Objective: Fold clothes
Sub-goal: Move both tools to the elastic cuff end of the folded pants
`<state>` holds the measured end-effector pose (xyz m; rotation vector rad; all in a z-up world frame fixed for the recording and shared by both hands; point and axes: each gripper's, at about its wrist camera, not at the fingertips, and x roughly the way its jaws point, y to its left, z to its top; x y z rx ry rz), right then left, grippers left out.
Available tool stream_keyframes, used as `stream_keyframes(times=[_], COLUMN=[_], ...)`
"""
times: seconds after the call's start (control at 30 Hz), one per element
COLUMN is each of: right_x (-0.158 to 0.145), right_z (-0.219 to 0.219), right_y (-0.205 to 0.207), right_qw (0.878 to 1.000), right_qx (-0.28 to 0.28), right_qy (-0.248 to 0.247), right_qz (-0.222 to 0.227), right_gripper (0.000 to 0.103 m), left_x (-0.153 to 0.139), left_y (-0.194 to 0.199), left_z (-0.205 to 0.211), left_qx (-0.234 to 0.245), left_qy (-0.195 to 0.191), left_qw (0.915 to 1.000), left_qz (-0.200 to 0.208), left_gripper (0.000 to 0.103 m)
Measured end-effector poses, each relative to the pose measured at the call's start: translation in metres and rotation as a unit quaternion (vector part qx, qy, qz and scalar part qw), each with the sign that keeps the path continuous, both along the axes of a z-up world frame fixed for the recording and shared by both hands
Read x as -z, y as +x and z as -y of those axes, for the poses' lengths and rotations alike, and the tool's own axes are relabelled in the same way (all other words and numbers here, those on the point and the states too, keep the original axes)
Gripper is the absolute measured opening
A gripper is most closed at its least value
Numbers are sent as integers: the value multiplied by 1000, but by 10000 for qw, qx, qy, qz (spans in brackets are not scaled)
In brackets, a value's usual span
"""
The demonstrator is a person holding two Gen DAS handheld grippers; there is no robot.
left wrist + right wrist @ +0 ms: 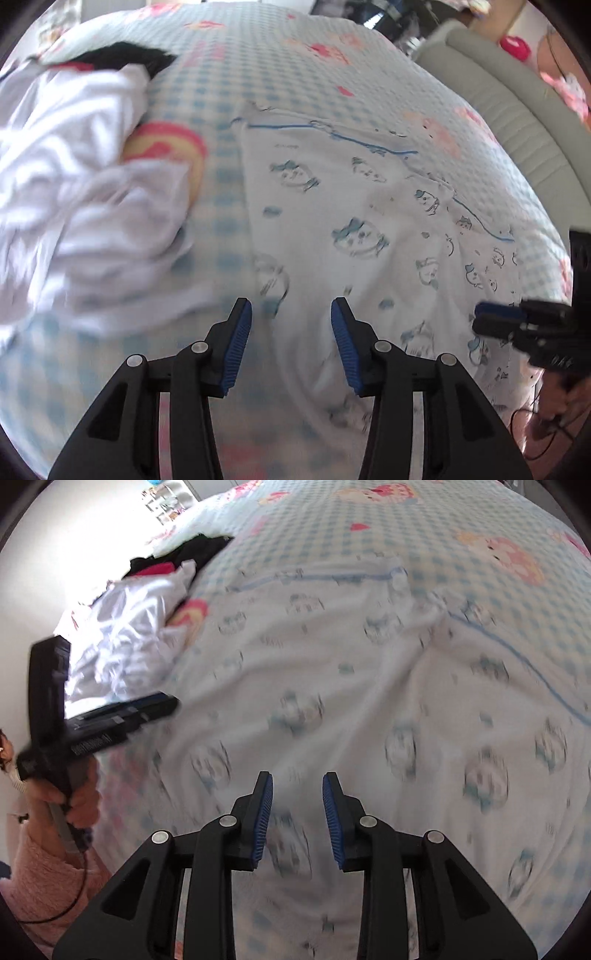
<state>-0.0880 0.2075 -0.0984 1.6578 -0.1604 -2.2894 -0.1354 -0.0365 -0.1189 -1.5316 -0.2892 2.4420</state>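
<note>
a white printed garment (354, 221) lies spread and wrinkled on the checked bed (229, 51), beside a heap of white clothes (74, 177). the left gripper (291, 343) and right gripper (297, 816) hover over its near edge, both spread and empty, so this fits either smoothing it or starting a fold. no readable writing.

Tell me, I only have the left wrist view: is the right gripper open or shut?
Observer: Open. The right gripper holds nothing; its jaws stand apart above the printed garment.
Operator: Who is holding my gripper?
Observer: A hand in a pink fuzzy sleeve grips the left gripper by its handle.
Operator: What lies past the white pile?
Observer: Beyond the white pile, black clothes with something red beside them.
</note>
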Motion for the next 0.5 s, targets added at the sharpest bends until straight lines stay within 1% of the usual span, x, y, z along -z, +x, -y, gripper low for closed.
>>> stream_keyframes(times=[0.07,0.1,0.13,0.17,0.23,0.3,0.37,0.4,0.43,0.5], right_x=[14,20,23,20,12,-2,-13,-12,-11,-9], right_z=[-3,-7,-11,-18,-33,-48,-61,-63,-64,-67], right_y=[9,12,15,19,30,50,69,76,83,98], right_qw=[9996,9992,9987,9984,9968,9936,9894,9888,9881,9865], right_qx=[207,319,434,550,794,1087,1344,1397,1451,1557], right_qy=[155,210,217,141,-26,-258,-446,-447,-448,-450], right_qz=[73,114,125,85,-12,-183,-313,-288,-264,-214], right_gripper=[29,24,23,24,24,27,29,29,29,29], left_x=[12,16,16,12,1,-4,-3,1,6,25], left_y=[3,2,3,7,19,35,52,60,69,79], left_z=[-4,-5,-1,7,24,34,35,33,31,27], left_qx=[27,-20,-130,-269,-518,-601,-536,-516,-496,-492], left_qy=[-335,-538,-583,-427,62,569,964,1157,1436,1970], left_qw=[9994,9983,9978,9983,9984,9962,9932,9910,9869,9762], left_qz=[121,223,291,283,230,275,370,440,541,761], left_gripper=[47,48,48,48,47,47,47,47,48,48])
